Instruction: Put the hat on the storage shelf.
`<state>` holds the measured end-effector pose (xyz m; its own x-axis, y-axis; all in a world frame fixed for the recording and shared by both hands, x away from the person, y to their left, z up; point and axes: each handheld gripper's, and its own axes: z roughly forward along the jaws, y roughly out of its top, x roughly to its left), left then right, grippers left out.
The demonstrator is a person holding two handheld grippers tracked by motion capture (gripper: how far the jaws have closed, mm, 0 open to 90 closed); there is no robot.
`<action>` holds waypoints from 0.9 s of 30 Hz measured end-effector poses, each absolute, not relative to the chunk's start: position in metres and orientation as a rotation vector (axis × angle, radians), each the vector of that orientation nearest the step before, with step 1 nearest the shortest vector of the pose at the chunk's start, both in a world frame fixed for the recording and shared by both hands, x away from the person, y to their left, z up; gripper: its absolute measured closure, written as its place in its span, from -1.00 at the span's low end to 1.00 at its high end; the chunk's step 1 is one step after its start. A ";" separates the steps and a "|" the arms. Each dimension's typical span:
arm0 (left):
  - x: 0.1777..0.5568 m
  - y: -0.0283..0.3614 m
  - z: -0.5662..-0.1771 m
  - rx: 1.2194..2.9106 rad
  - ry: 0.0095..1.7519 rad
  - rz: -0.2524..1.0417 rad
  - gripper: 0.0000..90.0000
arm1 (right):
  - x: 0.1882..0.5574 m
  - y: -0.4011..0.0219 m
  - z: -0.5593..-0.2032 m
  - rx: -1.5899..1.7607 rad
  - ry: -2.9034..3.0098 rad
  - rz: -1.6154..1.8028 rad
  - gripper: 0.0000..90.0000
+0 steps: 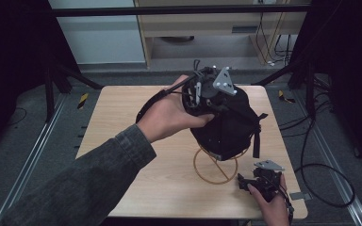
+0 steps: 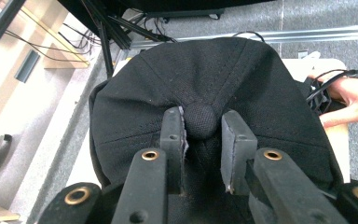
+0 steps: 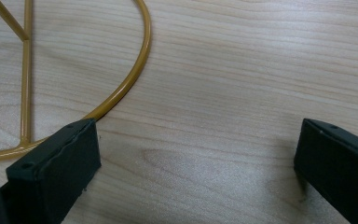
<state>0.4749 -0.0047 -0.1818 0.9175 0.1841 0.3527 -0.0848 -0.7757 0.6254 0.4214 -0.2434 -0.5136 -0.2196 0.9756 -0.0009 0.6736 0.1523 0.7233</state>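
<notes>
While the pale wooden table (image 1: pixel 136 141) spreads under everything, the biggest thing on it is the black cap (image 1: pixel 231 122), which sits on top of a gold wire stand (image 1: pixel 215 165) just right of the table's middle. Seen from above, the stand's round base ring lies on the wood at about six o'clock from the cap, and a strap hangs down the cap's side at three o'clock. My left gripper (image 2: pixel 201 122) comes onto the crown from ten o'clock, and its two black jaws are clenched on the small cloth button (image 2: pixel 200 120) at the very top of the cap, one pad pressed on each side of it. My right gripper (image 1: pixel 259 181) rests low at the table's five o'clock corner, well apart from the cap. Its jaws stand wide, released, with bare wood between them; the left jaw tip sits just beside the curve of the stand's ring.
</notes>
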 end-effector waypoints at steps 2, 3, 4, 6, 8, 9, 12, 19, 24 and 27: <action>0.476 -0.007 -0.184 2.407 0.071 0.520 0.63 | 0.421 -0.243 -0.514 1.568 1.959 0.838 -0.99; 0.476 -0.008 -0.185 2.409 0.071 0.518 0.63 | 0.421 -0.243 -0.514 1.569 1.959 0.837 -0.99; 0.477 -0.009 -0.187 2.413 0.073 0.513 0.63 | 0.421 -0.243 -0.513 1.570 1.959 0.836 -0.99; 0.479 -0.012 -0.190 2.423 0.077 0.511 0.62 | 0.421 -0.243 -0.514 1.570 1.959 0.837 -0.99; 0.481 -0.014 -0.193 2.430 0.083 0.507 0.62 | 0.421 -0.243 -0.514 1.571 1.959 0.837 -0.99; 0.483 -0.014 -0.194 2.436 0.083 0.502 0.62 | 0.421 -0.243 -0.514 1.568 1.958 0.835 -0.99; 0.485 -0.015 -0.200 2.442 0.087 0.487 0.62 | 0.421 -0.243 -0.514 1.566 1.959 0.837 -0.99; 0.492 -0.019 -0.211 2.458 0.107 0.460 0.61 | 0.421 -0.243 -0.514 1.564 1.960 0.837 -0.99; 0.493 -0.023 -0.216 2.473 0.103 0.445 0.61 | 0.421 -0.243 -0.514 1.564 1.959 0.837 -0.99; 0.493 -0.024 -0.218 2.477 0.108 0.441 0.61 | 0.421 -0.243 -0.514 1.565 1.959 0.837 -0.99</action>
